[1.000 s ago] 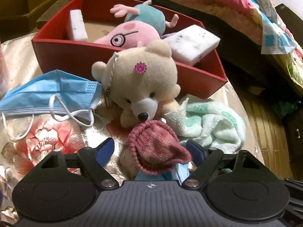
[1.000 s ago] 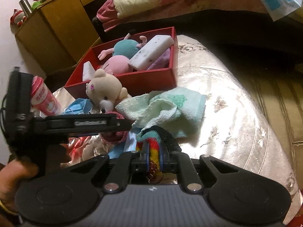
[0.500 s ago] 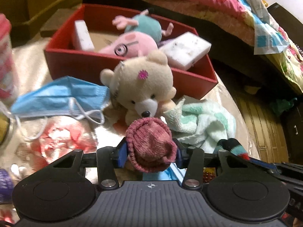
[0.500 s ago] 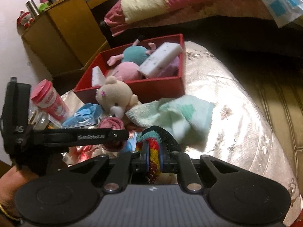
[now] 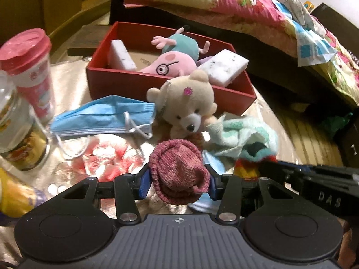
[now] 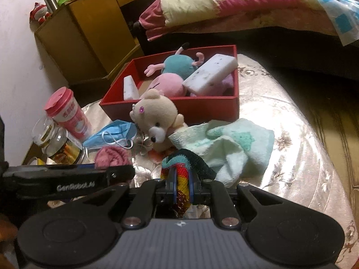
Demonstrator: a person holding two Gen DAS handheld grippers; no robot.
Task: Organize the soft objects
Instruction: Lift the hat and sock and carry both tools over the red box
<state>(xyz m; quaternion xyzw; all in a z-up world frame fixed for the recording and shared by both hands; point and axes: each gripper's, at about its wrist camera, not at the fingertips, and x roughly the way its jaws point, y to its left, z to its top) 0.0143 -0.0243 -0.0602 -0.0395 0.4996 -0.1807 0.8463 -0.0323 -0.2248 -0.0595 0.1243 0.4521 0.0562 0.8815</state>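
My left gripper (image 5: 177,180) is shut on a rolled maroon knit sock (image 5: 179,170), held above the table; the sock also shows in the right wrist view (image 6: 112,157). My right gripper (image 6: 182,183) is shut on a rainbow-striped sock (image 6: 182,179), to the right of the left one. A beige teddy bear (image 5: 186,105) leans on the front wall of a red box (image 5: 125,83). The box holds a pink pig plush (image 5: 170,63), a teal plush (image 5: 181,47) and white sponges (image 5: 224,67). A mint towel (image 5: 242,134) and a blue face mask (image 5: 105,114) lie beside the bear.
A pink-lidded cup (image 5: 31,71) and a glass jar (image 5: 20,134) stand at the left. A yellow object (image 5: 13,195) lies at the near left. A bed with a floral quilt (image 5: 224,0) is behind, a wooden cabinet (image 6: 89,33) at the back left. The table edge curves at the right.
My left gripper closed on the maroon sock and lifted it back from the bear. My right gripper rose and pulled back with the striped sock.
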